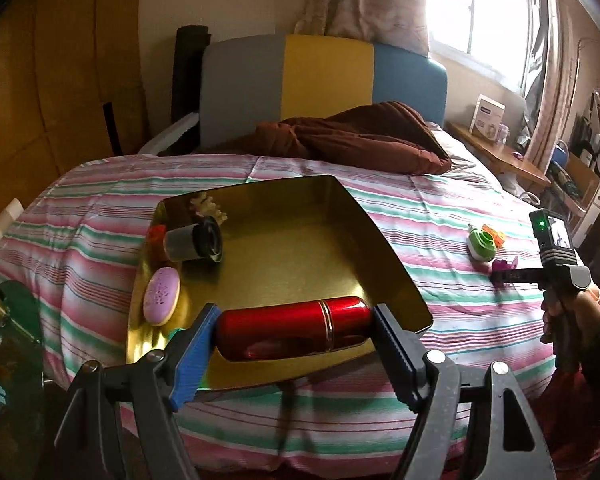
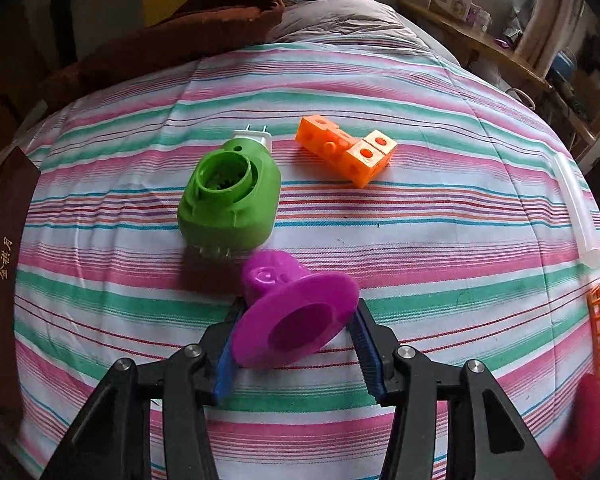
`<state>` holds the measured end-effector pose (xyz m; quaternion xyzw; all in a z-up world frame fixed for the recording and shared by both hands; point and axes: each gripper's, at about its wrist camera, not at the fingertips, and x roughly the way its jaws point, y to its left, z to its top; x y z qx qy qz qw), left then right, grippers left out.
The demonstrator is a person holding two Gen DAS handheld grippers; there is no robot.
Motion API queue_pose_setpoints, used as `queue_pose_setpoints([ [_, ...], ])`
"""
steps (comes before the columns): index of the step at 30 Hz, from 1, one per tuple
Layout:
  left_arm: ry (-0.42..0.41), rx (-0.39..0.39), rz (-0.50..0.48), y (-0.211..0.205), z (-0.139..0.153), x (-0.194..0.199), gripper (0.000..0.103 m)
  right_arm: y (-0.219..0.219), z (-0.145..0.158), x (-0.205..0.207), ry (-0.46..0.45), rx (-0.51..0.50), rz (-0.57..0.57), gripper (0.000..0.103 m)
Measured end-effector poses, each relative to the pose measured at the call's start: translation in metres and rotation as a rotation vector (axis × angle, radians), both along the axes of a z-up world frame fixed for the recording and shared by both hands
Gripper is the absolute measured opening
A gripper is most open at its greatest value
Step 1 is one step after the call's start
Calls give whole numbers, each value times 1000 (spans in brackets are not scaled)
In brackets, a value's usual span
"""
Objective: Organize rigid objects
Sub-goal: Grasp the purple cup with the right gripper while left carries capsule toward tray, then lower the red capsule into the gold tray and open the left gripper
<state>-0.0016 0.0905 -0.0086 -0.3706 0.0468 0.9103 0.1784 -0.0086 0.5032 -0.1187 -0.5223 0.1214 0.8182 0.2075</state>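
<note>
Left gripper [image 1: 294,332] pinches red tube [image 1: 294,334] endwise above gold tray [image 1: 284,240], lower centre; may pop out. Right gripper [image 2: 296,330] clamps purple cap [image 2: 296,320] by thin rim on bed [image 2: 440,240]; could slip.

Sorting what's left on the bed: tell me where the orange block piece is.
In the right wrist view, the orange block piece lies on the striped bedspread, just right of the green plug-in device and beyond the purple flanged piece.
</note>
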Motion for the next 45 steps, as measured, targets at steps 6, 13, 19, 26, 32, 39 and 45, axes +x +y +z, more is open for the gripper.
queue_pose_setpoints([
  [6,-4,-8,16,-5,-2,1,77,0,-1,-4,-10,16,18,51],
  [13,-12,-9,31,-10,-4,0,77,-5,-1,-5,-13,36,36,51],
  [19,-21,-8,43,-16,-7,-3,77,-8,-2,-6,-15,67,58,51],
  [26,-37,-13,60,-22,-12,-9,77,-10,-2,-7,-21,92,73,50],
  [32,-80,-3,64,-29,-16,-28,77,-12,-2,-8,-27,107,83,50],
  [39,-216,84,59,-41,-18,-93,77,-13,-2,-10,-34,115,91,50],
  [45,-232,62,53,-23,-22,-150,76,-14,-1,-11,-38,120,96,50],
])
